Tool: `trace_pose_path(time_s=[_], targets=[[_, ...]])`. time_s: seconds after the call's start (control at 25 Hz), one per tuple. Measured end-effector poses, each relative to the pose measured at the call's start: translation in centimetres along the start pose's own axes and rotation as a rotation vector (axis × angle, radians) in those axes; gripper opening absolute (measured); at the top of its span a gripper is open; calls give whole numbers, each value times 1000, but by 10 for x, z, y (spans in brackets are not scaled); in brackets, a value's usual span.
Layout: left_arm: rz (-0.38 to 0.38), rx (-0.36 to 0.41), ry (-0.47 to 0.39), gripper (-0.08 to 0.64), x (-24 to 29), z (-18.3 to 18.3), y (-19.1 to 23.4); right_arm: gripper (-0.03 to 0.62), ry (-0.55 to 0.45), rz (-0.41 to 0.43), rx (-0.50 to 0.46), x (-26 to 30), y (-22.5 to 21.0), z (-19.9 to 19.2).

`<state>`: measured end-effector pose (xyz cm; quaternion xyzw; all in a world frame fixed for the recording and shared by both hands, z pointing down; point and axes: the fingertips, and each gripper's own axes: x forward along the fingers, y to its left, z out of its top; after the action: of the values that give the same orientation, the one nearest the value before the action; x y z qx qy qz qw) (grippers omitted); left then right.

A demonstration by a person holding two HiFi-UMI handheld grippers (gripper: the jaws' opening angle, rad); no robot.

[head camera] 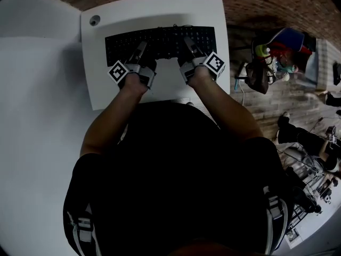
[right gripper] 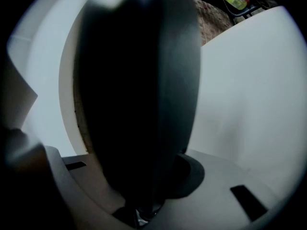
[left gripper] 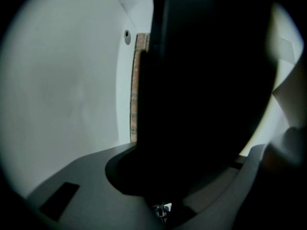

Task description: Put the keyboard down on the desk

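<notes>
Black keyboard (head camera: pixel 160 38) clamped by left hand-held gripper (head camera: pixel 141 47), right hand-held gripper (head camera: pixel 188 41), white desk (head camera: pixel 101 87)

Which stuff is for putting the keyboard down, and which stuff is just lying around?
For the job: keyboard; desk; left tool and right tool, both gripping the keyboard.
Just lying about: colourful clutter on the brick floor beside the desk.

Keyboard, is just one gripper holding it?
No, the left gripper and the right gripper each clamp the near edge of the keyboard.
</notes>
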<state>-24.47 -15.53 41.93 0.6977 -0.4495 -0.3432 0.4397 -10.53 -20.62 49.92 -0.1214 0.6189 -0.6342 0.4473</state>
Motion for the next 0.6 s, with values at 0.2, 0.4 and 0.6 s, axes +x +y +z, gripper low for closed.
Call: trace_pose_path(time_s=[0.2, 0.4, 0.6], targets=[[29, 23, -1, 86, -3, -13, -45, 118, 5, 4, 36, -10, 40, -1], [55, 43, -1, 86, 0, -18, -60, 118, 6, 7, 64, -13, 44, 3], [76, 38, -3, 86, 1, -11, -40, 118, 10, -10, 88, -7, 24, 2]])
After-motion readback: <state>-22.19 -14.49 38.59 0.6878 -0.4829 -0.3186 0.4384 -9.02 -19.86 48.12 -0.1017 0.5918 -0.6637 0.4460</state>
